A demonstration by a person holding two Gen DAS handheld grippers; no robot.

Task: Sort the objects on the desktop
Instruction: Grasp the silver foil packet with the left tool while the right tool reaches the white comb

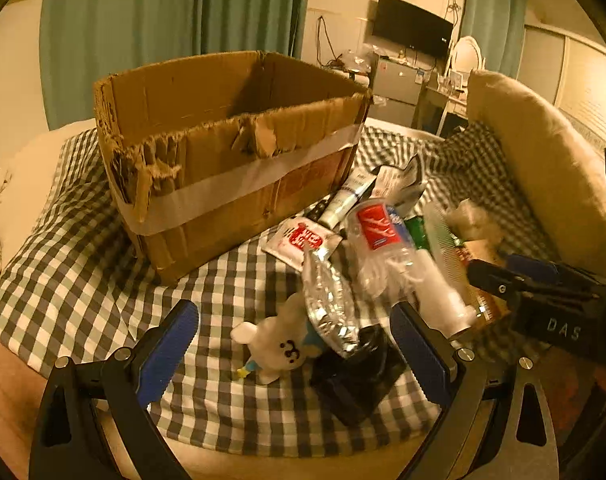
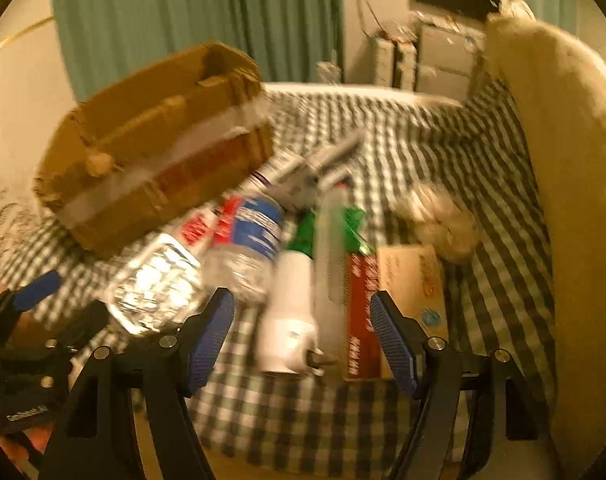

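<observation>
Cardboard box [image 1: 231,152] left, clutter right, checked cloth [image 1: 83,280] between

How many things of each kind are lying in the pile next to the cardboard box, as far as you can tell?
Clear plastic bottles: 1
Silver foil bags: 1
Plush toys: 2, white and beige
Tubes: 1
Red and white sachets: 1
Combs: 1
White bottles: 1
Small cartons: 2, red and tan
Black items: 1
Total: 11 told apart; more may be hidden.
</observation>
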